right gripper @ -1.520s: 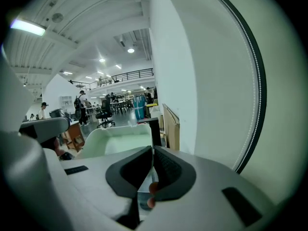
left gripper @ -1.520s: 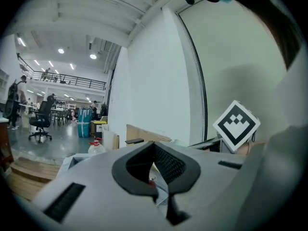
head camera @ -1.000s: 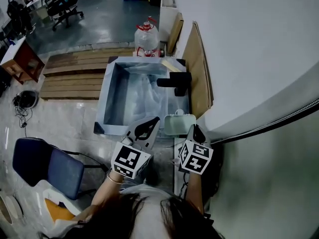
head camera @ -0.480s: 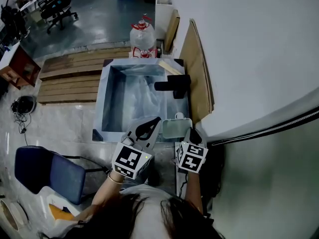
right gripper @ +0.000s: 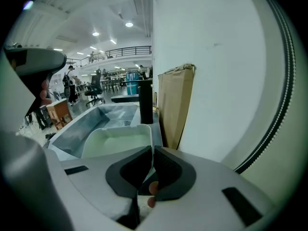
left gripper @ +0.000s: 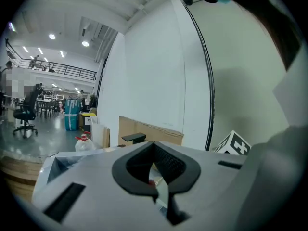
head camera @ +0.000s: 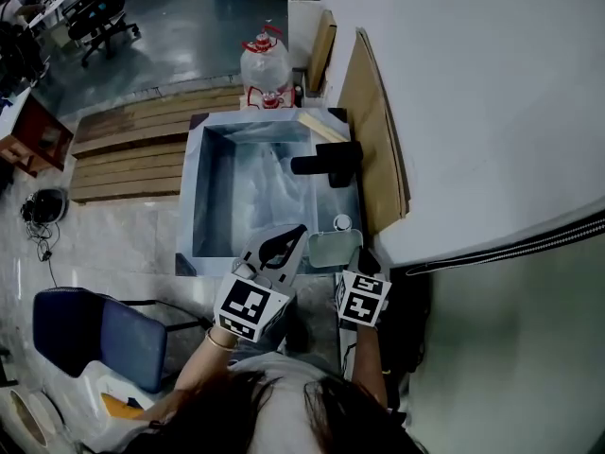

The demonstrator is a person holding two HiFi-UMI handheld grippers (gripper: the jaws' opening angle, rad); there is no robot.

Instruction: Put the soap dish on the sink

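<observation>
The right gripper point(head camera: 363, 261) is clamping its fingers on the near rim of the soap dish point(head camera: 334, 249), carrying it over the sink's point(head camera: 192, 206) near right corner, short of the black faucet point(head camera: 329, 162). Compared with a second ago, the dish is looking slightly smaller from above and is holding the same corner, so it's probably coming down for the set-down. The left gripper point(head camera: 284, 239) is waiting just beside it, fingers closed on nothing. The release isn't done yet.
</observation>
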